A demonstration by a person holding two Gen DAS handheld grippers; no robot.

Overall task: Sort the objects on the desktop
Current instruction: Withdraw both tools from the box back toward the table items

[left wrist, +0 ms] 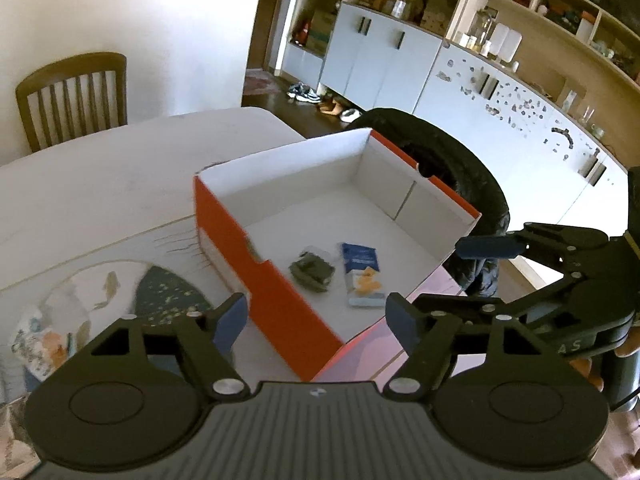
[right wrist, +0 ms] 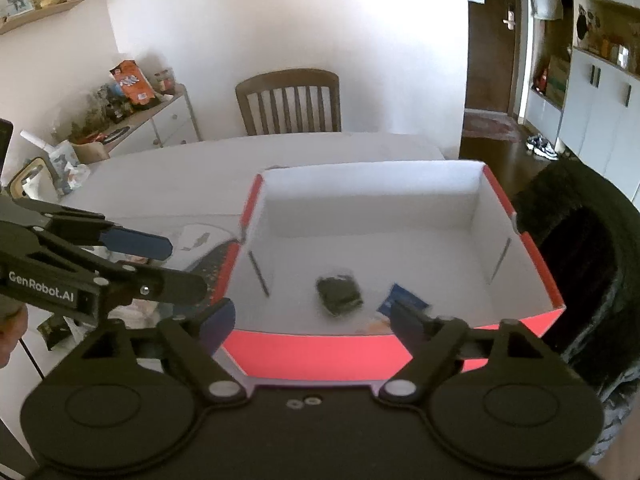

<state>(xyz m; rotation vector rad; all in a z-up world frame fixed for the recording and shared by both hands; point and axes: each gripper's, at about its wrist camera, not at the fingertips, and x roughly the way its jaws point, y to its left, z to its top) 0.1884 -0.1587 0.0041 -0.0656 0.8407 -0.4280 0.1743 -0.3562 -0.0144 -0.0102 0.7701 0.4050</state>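
Both grippers are hovering at the near edge of the orange box [right wrist: 320, 354], which is sitting on the white table [right wrist: 168, 172]. Left gripper [left wrist: 318, 316] is spreading its blue pads wide with nothing between them, straddling the box's near corner. Right gripper [right wrist: 310, 320] is likewise gaping wide and empty, its fingers reaching over the near wall. Just beyond those fingertips, on the white floor of the box, a dark green packet [right wrist: 339, 295] is lying left of a blue packet [right wrist: 404, 300]; the two are lying close together, apart from either gripper. Left of the box, a patterned mat [left wrist: 100, 292] is lying on the table. Right of the box, a black jacket [right wrist: 592, 248] is draping over something. Farther off, a wooden chair [right wrist: 288, 102] is standing at the table's far side against the white wall.
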